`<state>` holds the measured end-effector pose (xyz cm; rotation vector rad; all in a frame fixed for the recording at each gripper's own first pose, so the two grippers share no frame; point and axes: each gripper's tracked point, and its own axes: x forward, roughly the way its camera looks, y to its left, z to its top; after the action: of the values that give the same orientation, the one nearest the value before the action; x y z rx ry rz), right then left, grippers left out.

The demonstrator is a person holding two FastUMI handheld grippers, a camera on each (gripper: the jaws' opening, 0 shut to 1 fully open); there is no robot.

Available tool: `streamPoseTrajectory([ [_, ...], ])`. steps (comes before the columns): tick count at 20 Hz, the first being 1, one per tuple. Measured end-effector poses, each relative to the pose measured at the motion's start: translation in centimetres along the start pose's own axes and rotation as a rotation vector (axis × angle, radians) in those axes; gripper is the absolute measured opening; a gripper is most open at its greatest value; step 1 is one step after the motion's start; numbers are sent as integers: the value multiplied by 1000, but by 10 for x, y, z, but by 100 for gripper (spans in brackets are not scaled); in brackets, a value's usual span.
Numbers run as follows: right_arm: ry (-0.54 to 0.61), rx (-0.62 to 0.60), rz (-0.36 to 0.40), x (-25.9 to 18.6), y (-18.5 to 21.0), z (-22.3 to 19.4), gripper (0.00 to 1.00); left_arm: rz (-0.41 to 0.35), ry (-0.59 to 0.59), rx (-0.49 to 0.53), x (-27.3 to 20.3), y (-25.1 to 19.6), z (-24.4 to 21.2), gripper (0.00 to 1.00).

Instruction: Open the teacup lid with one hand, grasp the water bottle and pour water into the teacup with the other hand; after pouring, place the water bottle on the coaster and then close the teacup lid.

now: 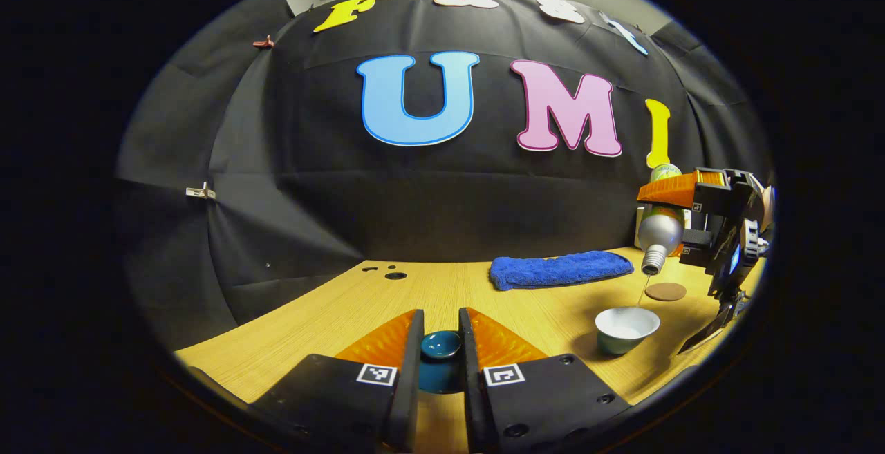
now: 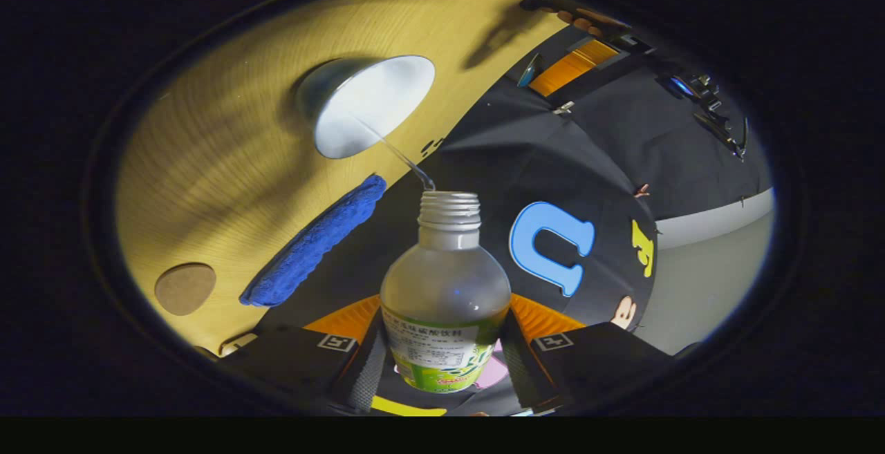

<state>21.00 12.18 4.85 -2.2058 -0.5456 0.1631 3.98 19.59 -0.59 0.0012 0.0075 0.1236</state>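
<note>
The left gripper [image 1: 441, 343] clamps the lid [image 1: 440, 345] just above the table [image 1: 332, 323]. The right gripper [image 2: 442, 343] squeezes the tipped bottle [image 2: 446, 295], a thin stream falling into the cup [image 1: 626, 328] beside the coaster [image 1: 665, 291] and towel [image 1: 560, 269].

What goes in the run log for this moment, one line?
phase: pouring | right gripper: tilts water bottle, stream into teacup | left gripper: holds teacup lid | coaster: bare
</note>
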Motion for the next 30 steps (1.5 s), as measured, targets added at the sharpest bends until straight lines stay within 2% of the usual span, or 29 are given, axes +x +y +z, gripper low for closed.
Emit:
streamPoseTrajectory([
  [2,-6,-4,-11,-1,-4,2,77,0,0,0,0,0,-1,31],
  [3,-12,-12,-21,-2,-6,4,80,0,0,0,0,0,-1,34],
  [4,-18,-22,-29,-1,-9,5,77,0,0,0,0,0,0,31],
  [7,-21,-48,-54,-1,-15,6,80,-1,0,0,0,0,-1,34],
  [8,-19,-57,-66,0,-17,5,75,-1,0,0,0,0,0,34],
  [9,-15,-63,-74,-1,-20,5,77,-1,0,0,0,0,0,31],
  [15,-24,-68,-81,-1,-21,8,77,0,-1,0,1,0,-1,34],
  [16,-26,-69,-83,-1,-21,9,75,0,-1,0,1,0,-1,34],
  [17,-28,-71,-83,-1,-21,9,77,0,-1,0,1,0,-1,31],
  [19,-31,-74,-85,-1,-22,10,77,0,-1,0,1,0,-1,31],
  [24,-28,-70,-86,0,-22,10,77,0,-1,0,1,0,-1,34],
  [25,-29,-71,-86,-1,-23,10,80,0,-1,0,1,0,-1,31],
  [26,-29,-72,-88,0,-23,10,77,0,-1,0,1,0,-1,31],
  [30,-25,-71,-84,-1,-22,10,77,0,-2,0,1,0,-1,34],
])
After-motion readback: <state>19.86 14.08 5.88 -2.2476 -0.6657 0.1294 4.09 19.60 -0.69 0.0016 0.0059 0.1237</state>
